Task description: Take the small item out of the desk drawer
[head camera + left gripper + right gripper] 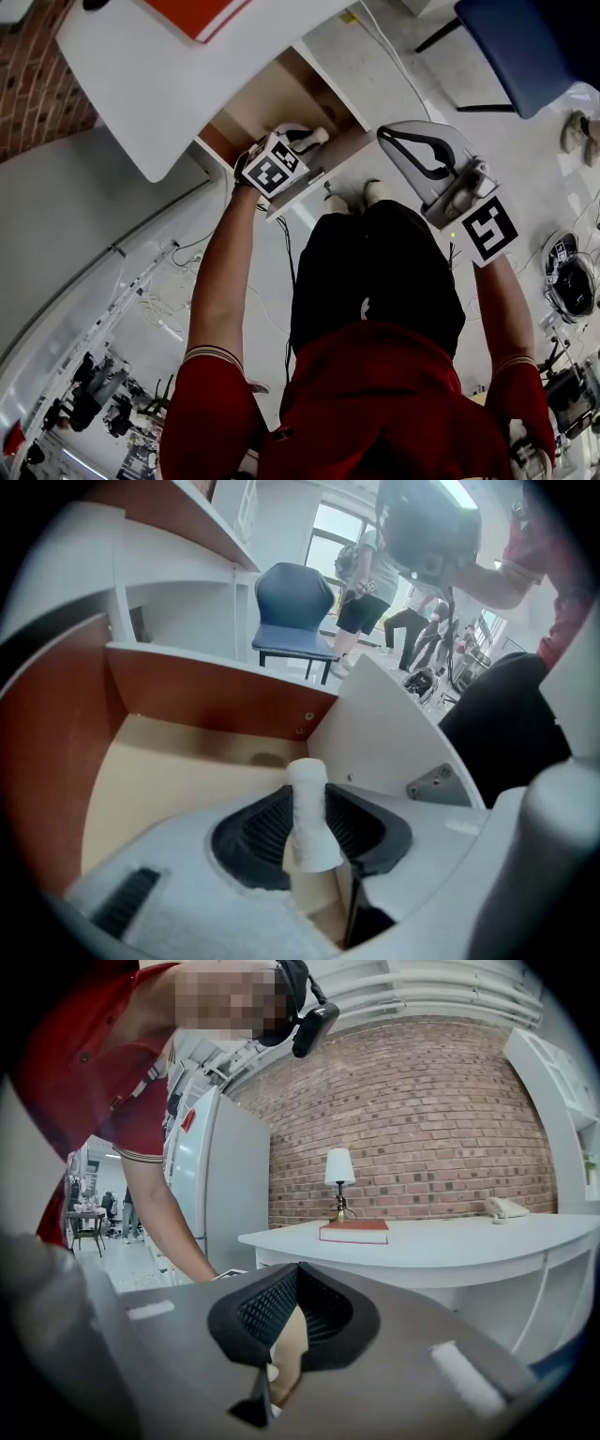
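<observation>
The desk drawer [272, 103] is pulled open below the white desk top [159, 84]; its tan bottom [159, 771] looks bare. A small white item [309, 813], a short ribbed cylinder with a flared base, stands upright between the black pads of my left gripper [307, 794]. The pads close against its sides. In the head view my left gripper [305, 141] is over the drawer's front edge. My right gripper [386, 134] hangs to the right of the drawer, above the floor, shut on nothing [300, 1279].
The drawer's white front panel [384, 742] is just right of the left jaws. A red book [354, 1232] and a lamp [338, 1180] sit on the desk. A blue chair [525, 47] stands right of the desk. Cables and gear [572, 281] lie on the floor.
</observation>
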The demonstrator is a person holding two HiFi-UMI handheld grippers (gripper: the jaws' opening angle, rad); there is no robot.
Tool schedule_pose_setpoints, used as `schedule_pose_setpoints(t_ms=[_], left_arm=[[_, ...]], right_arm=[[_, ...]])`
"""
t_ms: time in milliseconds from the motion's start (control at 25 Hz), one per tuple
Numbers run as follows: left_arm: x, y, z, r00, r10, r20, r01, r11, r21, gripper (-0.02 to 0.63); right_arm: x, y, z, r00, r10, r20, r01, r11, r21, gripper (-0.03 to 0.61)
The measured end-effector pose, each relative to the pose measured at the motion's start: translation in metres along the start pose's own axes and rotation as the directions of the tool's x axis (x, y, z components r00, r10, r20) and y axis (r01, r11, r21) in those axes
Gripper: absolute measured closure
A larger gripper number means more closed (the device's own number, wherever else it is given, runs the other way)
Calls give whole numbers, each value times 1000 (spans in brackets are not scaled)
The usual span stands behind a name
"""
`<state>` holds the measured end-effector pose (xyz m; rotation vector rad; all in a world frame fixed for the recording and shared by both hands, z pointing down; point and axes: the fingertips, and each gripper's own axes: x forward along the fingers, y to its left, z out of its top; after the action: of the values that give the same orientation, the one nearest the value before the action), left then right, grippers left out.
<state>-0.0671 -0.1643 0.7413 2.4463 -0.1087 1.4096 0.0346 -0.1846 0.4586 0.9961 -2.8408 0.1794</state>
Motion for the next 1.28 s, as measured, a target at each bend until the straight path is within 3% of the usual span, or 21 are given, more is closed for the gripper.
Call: schedule_pose_setpoints(t_ms=[240, 360, 480, 640, 840, 1040, 1280], left_arm=[[-57, -2, 45, 984, 113, 138, -115, 993, 4, 495], [-91, -10, 68, 963, 169, 211, -173, 985, 1, 495], [-125, -20, 91, 927, 221, 303, -222, 974, -33, 495], [-176, -36, 125, 852, 292, 435, -282, 955, -89, 495], [-238, -61, 163, 733, 370, 570, -335, 927, -170, 495], [-297, -86, 191, 607, 428, 669, -400, 893, -208, 495], [-352, -119, 209, 483, 483, 731, -414, 861, -295, 495]], right_arm=[[-2, 6, 29, 1000, -5, 18, 5, 1000, 12, 567], [-6, 10, 46, 1000, -11, 29, 11, 1000, 17, 568], [-10, 15, 61, 999, -12, 40, 12, 1000, 22, 568], [-14, 25, 80, 999, 3, 50, -4, 1000, 15, 568], [-26, 35, 105, 997, 6, 71, -7, 1000, 15, 568], [-37, 40, 134, 994, -5, 113, 1, 999, 39, 568], [-49, 54, 160, 989, -2, 150, -4, 999, 45, 568]])
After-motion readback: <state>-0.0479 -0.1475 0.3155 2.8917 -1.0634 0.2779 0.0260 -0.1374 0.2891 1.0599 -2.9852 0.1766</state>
